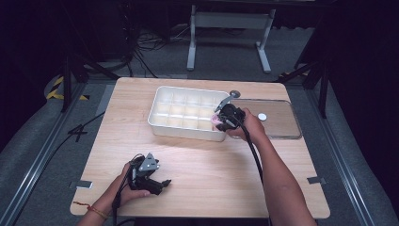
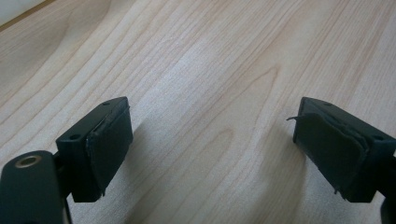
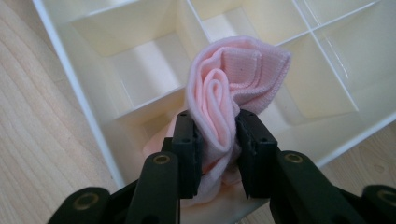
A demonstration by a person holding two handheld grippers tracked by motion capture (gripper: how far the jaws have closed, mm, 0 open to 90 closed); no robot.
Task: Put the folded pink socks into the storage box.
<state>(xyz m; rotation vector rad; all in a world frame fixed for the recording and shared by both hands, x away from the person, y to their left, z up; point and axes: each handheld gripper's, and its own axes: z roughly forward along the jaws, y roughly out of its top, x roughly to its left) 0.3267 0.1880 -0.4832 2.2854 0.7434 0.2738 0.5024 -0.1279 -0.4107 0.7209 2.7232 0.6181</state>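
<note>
Right gripper (image 3: 219, 135) pinching a rolled pink sock (image 3: 233, 79) between its pads, poised over the near right corner of the white divided tray (image 1: 162, 123), roll's long axis running up toward 12 o'clock in the right gripper view. Sock just above an empty compartment, at 12 o'clock from the jaws, so likely only a short lowering left. Left gripper (image 1: 157, 184) spread wide, holding nothing, resting on the wooden table (image 1: 211, 165) well apart at 7 o'clock from the tray; right hand (image 1: 251, 126) far nearer.
</note>
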